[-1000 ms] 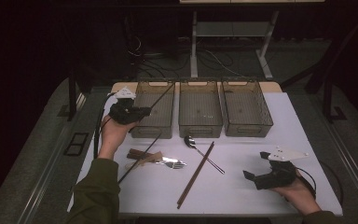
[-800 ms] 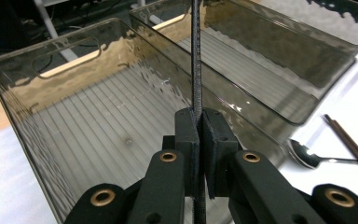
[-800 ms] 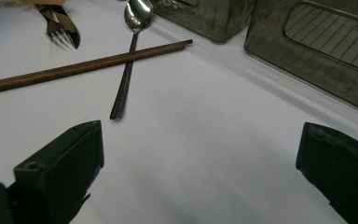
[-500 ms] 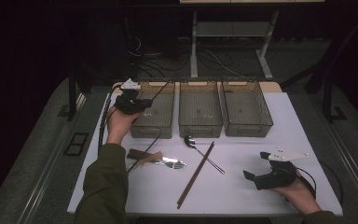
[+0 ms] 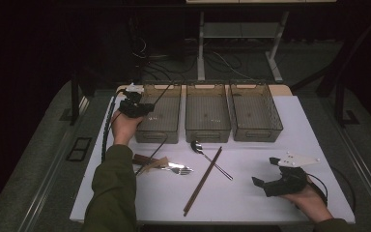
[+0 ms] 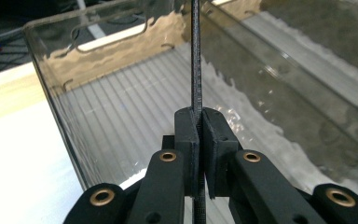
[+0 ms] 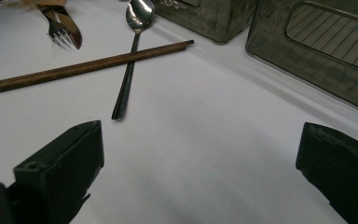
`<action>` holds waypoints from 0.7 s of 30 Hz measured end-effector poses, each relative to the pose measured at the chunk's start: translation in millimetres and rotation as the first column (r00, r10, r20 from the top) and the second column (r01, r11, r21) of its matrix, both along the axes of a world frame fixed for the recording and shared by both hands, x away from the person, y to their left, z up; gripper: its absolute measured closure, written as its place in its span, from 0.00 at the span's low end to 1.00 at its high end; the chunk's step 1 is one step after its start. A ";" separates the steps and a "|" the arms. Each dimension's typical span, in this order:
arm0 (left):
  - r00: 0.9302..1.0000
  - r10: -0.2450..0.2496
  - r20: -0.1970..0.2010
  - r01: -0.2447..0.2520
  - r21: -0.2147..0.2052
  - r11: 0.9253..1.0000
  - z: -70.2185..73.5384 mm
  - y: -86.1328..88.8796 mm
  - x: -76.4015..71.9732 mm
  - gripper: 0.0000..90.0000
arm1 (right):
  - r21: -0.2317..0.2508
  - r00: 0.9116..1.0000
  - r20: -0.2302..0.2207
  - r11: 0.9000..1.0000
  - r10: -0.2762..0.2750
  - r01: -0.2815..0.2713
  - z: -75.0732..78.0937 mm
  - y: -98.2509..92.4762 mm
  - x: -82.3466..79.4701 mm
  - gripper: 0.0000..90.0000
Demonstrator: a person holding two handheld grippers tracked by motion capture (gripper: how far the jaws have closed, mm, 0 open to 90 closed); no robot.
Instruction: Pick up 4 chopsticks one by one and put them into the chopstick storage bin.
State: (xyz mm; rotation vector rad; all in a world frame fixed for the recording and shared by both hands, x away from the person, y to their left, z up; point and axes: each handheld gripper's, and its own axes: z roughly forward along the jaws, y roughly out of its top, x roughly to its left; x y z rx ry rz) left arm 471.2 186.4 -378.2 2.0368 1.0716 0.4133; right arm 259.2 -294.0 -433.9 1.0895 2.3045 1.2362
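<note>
My left gripper [image 5: 142, 108] hovers at the near left corner of the left clear bin [image 5: 158, 131], shut on a thin black chopstick [image 5: 163, 95] that slants up over the bin. In the left gripper view the pads [image 6: 187, 135] pinch the black chopstick [image 6: 196, 70] above the bin's ribbed floor [image 6: 121, 107]. My right gripper [image 5: 263, 170] rests at the front right of the white table [image 5: 270, 145], open and holding nothing; its jaws stand wide apart in the right gripper view [image 7: 200, 154].
Three clear bins stand in a row at the back, with the middle bin [image 5: 207, 131] and the right bin [image 5: 257, 133]. On the table lie a second black chopstick [image 5: 150, 155], a knife [image 5: 145, 162], a fork [image 5: 178, 169], a spoon [image 5: 207, 153] and a brown chopstick [image 5: 203, 181].
My left hand has carried the black chopstick away from the person toward the left bin, then sunk a little. The right hand has stayed put.
</note>
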 end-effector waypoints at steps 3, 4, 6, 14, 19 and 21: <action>1.000 0.009 -0.020 -0.008 0.023 1.000 -3.8 0.4 0.9 0.94 | 0.001 1.000 0.002 1.000 -0.001 0.001 0.2 -0.1 -0.3 0.01; 1.000 0.016 -0.027 -0.015 0.026 1.000 -5.1 0.7 1.2 0.94 | 0.002 1.000 0.002 1.000 -0.001 0.001 0.2 -0.2 -0.3 0.01; 0.999 0.024 -0.039 -0.023 0.031 0.999 -7.4 1.1 1.5 0.94 | 0.002 1.000 0.003 1.000 0.000 0.000 0.2 -0.2 -0.3 0.01; 0.997 0.044 -0.061 -0.040 0.055 0.998 -12.5 1.5 1.9 0.94 | 0.002 1.000 0.002 1.000 0.000 0.000 0.2 -0.1 -0.3 0.01; 0.997 0.046 -0.062 -0.042 0.054 0.998 -12.8 0.8 2.0 0.88 | 0.002 1.000 0.002 1.000 0.000 0.000 0.2 0.2 -0.5 0.01; 0.996 0.048 -0.069 -0.045 0.046 0.998 -13.1 0.9 2.4 0.82 | 0.001 1.000 0.002 1.000 0.001 -0.001 0.2 0.1 -0.4 0.01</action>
